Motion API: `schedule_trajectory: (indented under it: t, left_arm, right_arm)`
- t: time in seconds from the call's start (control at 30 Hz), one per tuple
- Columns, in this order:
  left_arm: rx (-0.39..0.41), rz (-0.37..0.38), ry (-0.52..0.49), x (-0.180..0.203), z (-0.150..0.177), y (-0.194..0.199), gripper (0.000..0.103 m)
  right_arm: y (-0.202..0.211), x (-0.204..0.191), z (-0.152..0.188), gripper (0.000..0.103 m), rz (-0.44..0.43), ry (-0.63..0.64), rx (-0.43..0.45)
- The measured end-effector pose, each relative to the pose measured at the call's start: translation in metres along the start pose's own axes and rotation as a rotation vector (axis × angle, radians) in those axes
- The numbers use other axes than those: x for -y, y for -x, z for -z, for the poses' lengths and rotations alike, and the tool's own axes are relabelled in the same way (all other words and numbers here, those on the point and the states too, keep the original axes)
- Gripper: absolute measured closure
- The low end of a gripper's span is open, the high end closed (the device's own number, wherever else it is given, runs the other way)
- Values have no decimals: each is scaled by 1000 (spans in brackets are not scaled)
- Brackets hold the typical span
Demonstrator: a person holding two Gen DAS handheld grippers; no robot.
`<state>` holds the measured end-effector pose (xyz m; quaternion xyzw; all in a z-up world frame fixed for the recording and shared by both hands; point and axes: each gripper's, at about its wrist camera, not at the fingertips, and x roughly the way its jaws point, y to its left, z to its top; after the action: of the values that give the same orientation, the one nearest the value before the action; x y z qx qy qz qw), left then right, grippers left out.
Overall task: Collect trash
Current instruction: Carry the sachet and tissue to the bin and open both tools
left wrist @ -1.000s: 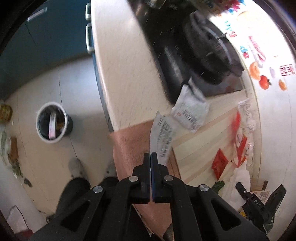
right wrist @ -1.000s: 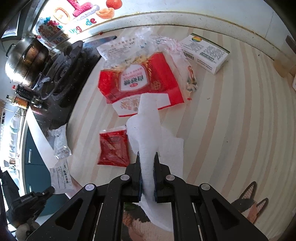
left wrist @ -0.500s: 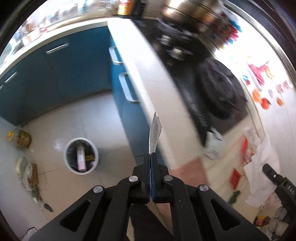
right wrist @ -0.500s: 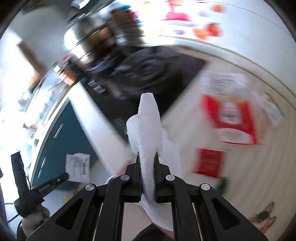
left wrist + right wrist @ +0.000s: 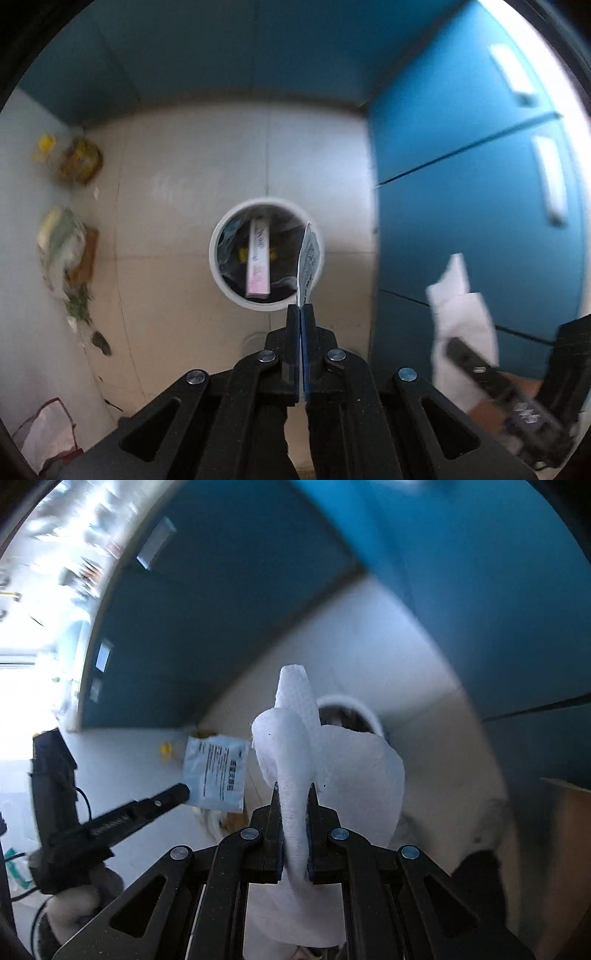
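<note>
The printed sachet [image 5: 307,264] stands edge-on in the left wrist view, its long axis running from the fingertips up and slightly right, its free end reaching over the right rim of the white trash bin [image 5: 221,280] on the floor below; the bin sits on pale floor tiles [image 5: 166,206] beside the teal cabinet fronts [image 5: 461,206]; inside it lies a long pink and white box [image 5: 258,258], lengthwise up and down in the frame, among dark contents. The left gripper [image 5: 301,310] has its fingers pressed together on the sachet's lower edge, with no gap between the pads; in the right wrist view the same sachet [image 5: 217,772] shows its flat printed face, pinched at one lower corner by the left gripper [image 5: 181,794].

The white paper towel [image 5: 295,746] rises from the right gripper [image 5: 294,794] in a rolled fold, long axis pointing away from the camera, with a broad sheet curling to the right and partly hiding the bin's rim [image 5: 354,705]; the fingers are nearly together, clamped on the towel's narrow folded middle; in the left wrist view the towel [image 5: 461,306] hangs blurred at the right, before the cabinet.
</note>
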<state>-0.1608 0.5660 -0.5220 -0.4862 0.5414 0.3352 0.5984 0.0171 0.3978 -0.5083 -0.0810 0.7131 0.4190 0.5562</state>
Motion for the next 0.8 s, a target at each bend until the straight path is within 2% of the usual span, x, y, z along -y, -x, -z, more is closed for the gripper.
schedule_trajectory:
  t: [0.13,0.27,0.4,0.47,0.53,0.57,0.6,0.67,0.7,0.73,0.8]
  left_arm:
    - [-103,29,75,-55,-33,-118,103]
    - [-184,27,101,-91,-54,-208,103]
    - [-245,-27,81,-104,-65,-267,103]
    - [-247,-59,61,-108,-67,-280,102]
    - [-246,-129,35,-108,-67,-288,99]
    - [-242,-166,19,-108,-67,-291,98]
    - [-236,-182,12,-107,-67,-292,93]
    - [-212,-201,0,-108,-65,-289,64]
    - [-195,-221,-14,-106,-64,-286,33]
    - [-170,-250,-32,-104,-62,-279,16]
    - [-123,-305,-67,-101,-59,-267,13]
  right_arm:
    - [-157,37,-16,95,-30,-51,-138]
    - [-259,71,-36,95,-12,-68,-213]
    - [-327,94,-54,94,33,-53,-245]
    - [-351,98,-63,93,79,-30,-258]
    - [-364,98,-64,85,116,-1,-268]
    - [-367,98,-66,70,147,20,-269]
    - [-367,96,-69,52,173,37,-266]
    - [-365,92,-70,42,180,52,-255]
    - [-361,87,-70,39,197,76,-240]
    - [-357,84,-70,37,210,98,-226]
    - [-347,73,-69,26,278,153,-193]
